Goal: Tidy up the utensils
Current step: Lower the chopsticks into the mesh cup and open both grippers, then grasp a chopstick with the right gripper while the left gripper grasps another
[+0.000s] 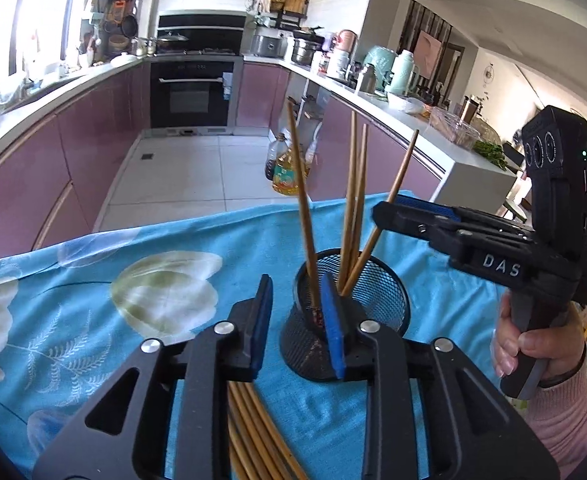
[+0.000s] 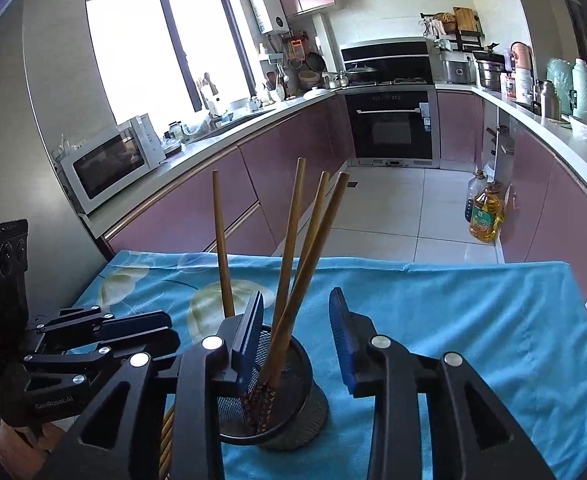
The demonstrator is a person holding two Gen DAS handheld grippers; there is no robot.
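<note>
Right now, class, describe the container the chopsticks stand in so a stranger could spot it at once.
Find the blue flowered cloth covering the table. Near its front edge stands a black mesh cup holding four upright chopsticks. It is the only container on the cloth; the other chopsticks lie flat beside it.

Black wire-mesh cup [image 1: 349, 316] stood on the blue floral tablecloth [image 1: 133, 300], four brown wooden chopsticks [image 1: 353, 208] upright in it, tips fanned apart. Loose bundle of matching wooden chopsticks [image 1: 253, 436] lay flat on the cloth, nearer the camera and left of the cup. Behind the table: tiled floor, yellow oil bottle [image 1: 287, 174] on it by the right cabinets.
</note>
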